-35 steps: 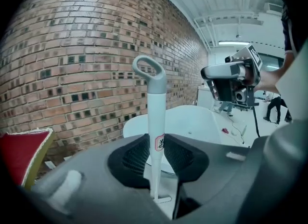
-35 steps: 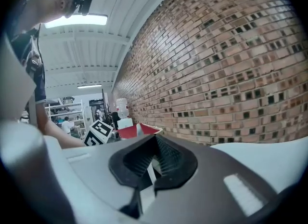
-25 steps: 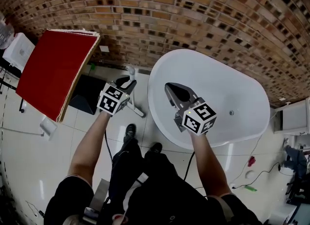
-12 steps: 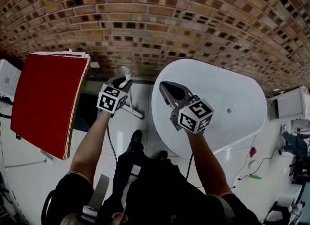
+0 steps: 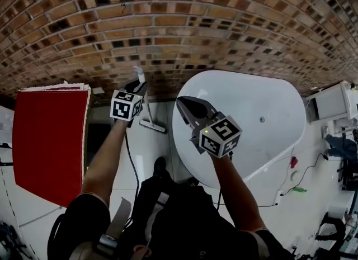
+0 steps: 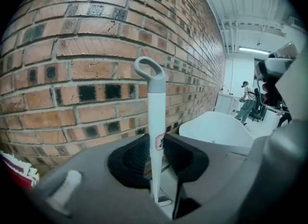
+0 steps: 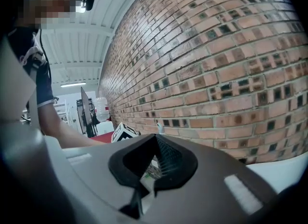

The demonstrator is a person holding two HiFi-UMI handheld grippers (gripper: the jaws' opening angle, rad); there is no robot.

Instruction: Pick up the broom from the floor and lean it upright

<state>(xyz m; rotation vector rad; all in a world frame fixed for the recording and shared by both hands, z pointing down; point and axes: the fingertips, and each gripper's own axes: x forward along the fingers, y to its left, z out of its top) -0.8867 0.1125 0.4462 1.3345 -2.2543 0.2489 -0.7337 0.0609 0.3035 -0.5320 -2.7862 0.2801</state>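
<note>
The left gripper (image 5: 136, 89) squeezes the white stick of the one broom (image 6: 156, 117), which stands straight up beside the brick wall (image 5: 184, 24), head down by the floor. The stick looks light, stiff and slippery, so a tight hold up high seems best. The right gripper (image 5: 187, 106), the second of two, is pinched closed on nothing.

Broom (image 5: 152, 125) before wall (image 5: 184, 24), tub (image 5: 251, 113) right, board (image 5: 47, 136) left

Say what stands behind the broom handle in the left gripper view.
A brick wall fills the view behind the broom handle. The wall's foot is covered by the left gripper.
</note>
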